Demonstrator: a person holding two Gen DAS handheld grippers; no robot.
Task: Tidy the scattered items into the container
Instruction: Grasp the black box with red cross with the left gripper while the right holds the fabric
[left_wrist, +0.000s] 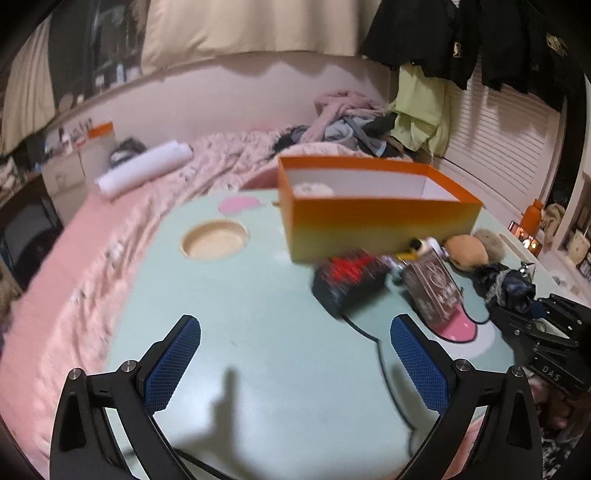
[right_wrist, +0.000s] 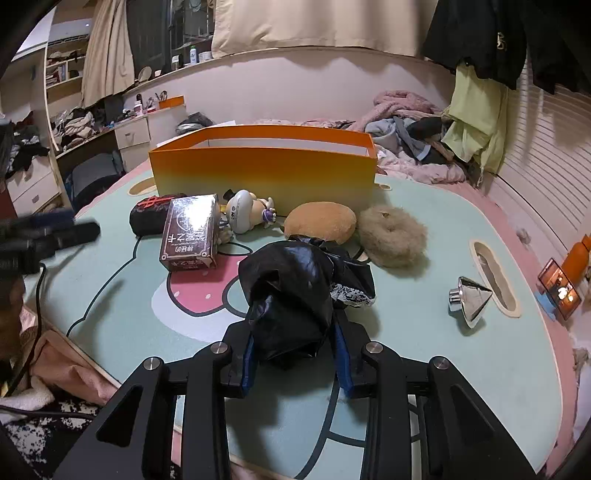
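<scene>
**Right gripper pinches the black bundle; left gripper hangs empty**

The right gripper (right_wrist: 293, 354) has its jaws pressed in on a crumpled black fabric bundle (right_wrist: 295, 291) with a strip of lace at its side, gripping the near end while the rest lies on the mint-green counter (right_wrist: 424, 362). The left gripper (left_wrist: 295, 354) holds its jaws spread wide over bare counter, nothing between its blue pads (left_wrist: 173, 365).

The orange container (right_wrist: 264, 166) stands at the far side of the counter, open-topped, with something pale lying in one end. Scattered just in front of it are a dark pouch with red print (right_wrist: 147, 212), a brown card box (right_wrist: 190, 232), a small white figurine (right_wrist: 245, 210), a tan round plush (right_wrist: 321, 221) and a fluffy beige puff (right_wrist: 393, 236). A shiny metal cone (right_wrist: 471, 299) lies apart towards the right, near a slot in the counter.
</scene>
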